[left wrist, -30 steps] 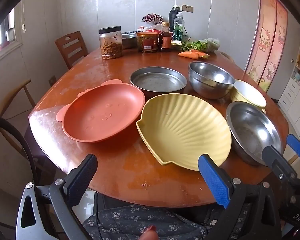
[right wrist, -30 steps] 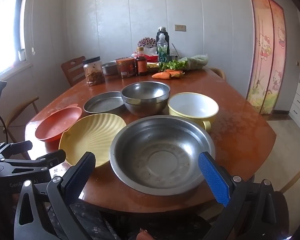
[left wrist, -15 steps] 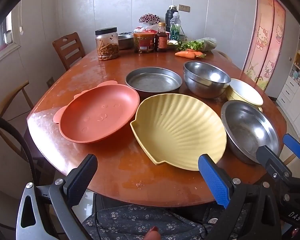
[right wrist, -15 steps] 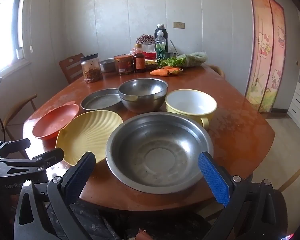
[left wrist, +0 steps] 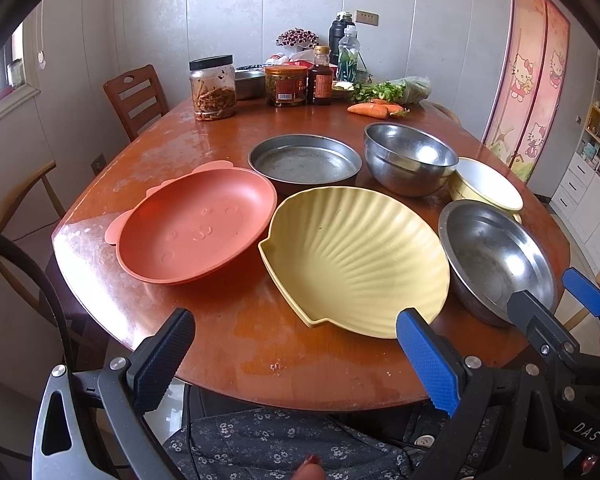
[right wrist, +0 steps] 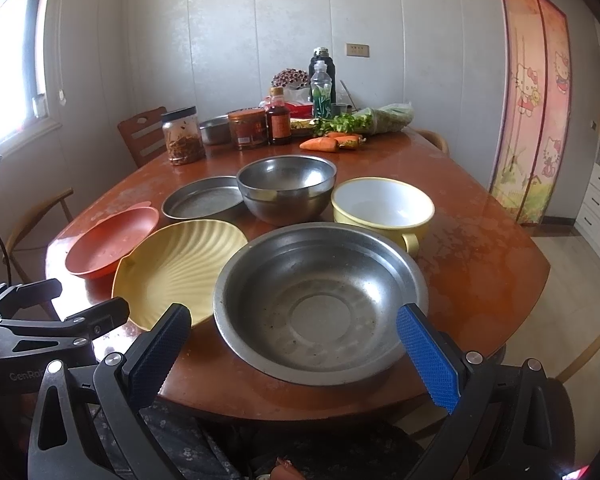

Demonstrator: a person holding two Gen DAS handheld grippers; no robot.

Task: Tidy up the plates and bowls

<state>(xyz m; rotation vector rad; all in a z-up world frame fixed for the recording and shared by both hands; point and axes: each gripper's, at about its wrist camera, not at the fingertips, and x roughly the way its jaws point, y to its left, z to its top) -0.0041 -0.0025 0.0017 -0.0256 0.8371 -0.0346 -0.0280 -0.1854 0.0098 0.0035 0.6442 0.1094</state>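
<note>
- Dishes are seen slightly farther off than a second ago: both grippers have been drawn back toward the person, and nothing has been picked up, so sorting appears not yet begun.
- Left gripper [left wrist: 296,354] is held with fingers spread wide and empty, facing the yellow shell plate [left wrist: 354,258] and the orange plate [left wrist: 194,222] beside it.
- Right gripper [right wrist: 294,350] is likewise spread and empty before the wide steel basin [right wrist: 320,300].
- Behind lie a steel pan [left wrist: 304,160], a steel bowl [right wrist: 286,188] and a yellow-rimmed bowl [right wrist: 382,208].
- Basin and shell plate sit close to the table [right wrist: 480,264] near edge; bare room is left at the right.
</note>
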